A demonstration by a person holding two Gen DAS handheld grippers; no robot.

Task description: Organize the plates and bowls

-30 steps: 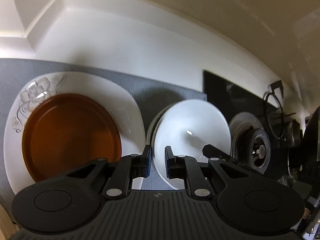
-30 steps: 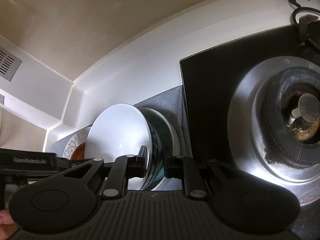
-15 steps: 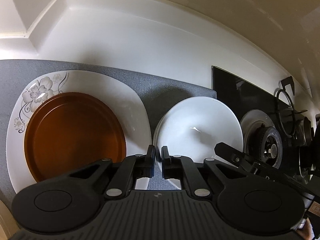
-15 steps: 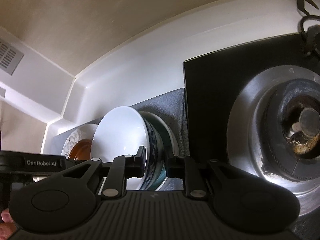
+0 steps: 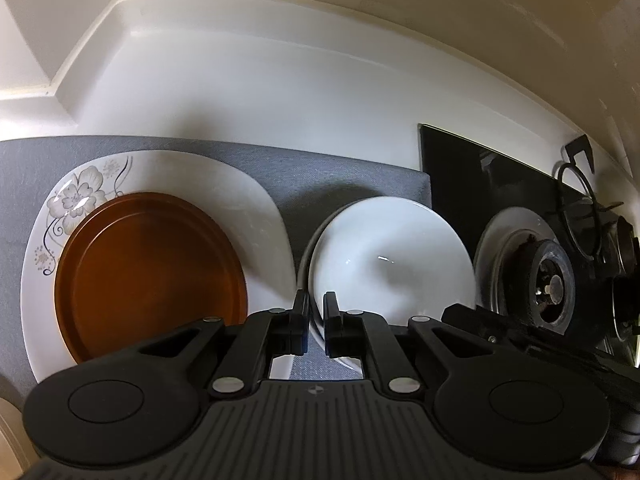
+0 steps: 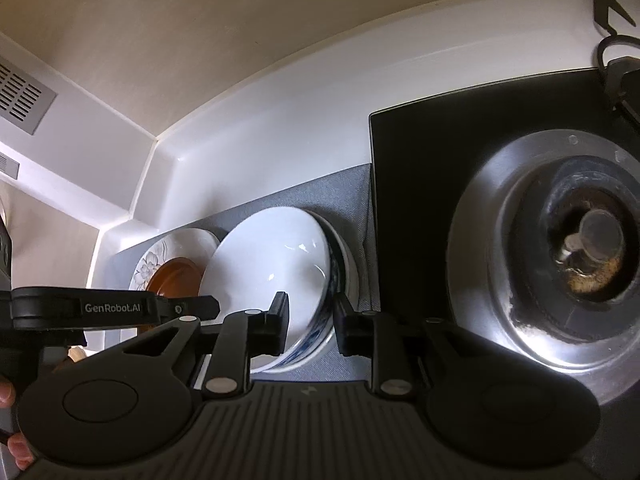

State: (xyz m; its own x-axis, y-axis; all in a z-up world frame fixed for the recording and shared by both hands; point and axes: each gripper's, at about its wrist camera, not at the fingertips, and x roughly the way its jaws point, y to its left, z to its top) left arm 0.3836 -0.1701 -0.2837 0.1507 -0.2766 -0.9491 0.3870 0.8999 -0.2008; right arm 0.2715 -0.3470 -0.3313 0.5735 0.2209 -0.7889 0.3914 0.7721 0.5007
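Observation:
A white bowl (image 5: pixel 390 262) sits on top of a stack of bowls on the grey mat (image 5: pixel 340 178); in the right wrist view the white bowl (image 6: pixel 272 264) covers a blue-patterned bowl (image 6: pixel 334 280). To its left a brown plate (image 5: pixel 148 276) lies on a white flowered plate (image 5: pixel 88 192). My left gripper (image 5: pixel 316 320) is nearly shut with a narrow gap at the white bowl's near-left rim; grip unclear. My right gripper (image 6: pixel 310 320) is open, its fingers on either side of the bowl stack's near rim.
A black glass hob (image 6: pixel 420 184) with a steel-ringed gas burner (image 6: pixel 568 248) lies right of the mat. A white backsplash wall (image 5: pixel 260 92) runs behind. A vent grille (image 6: pixel 24 96) is at the far left of the right wrist view.
My left gripper's fingers closed from a wider gap to a narrow one at the bowl's rim. My right gripper's fingers opened wider around the stack. The white bowl settled lower onto the stack.

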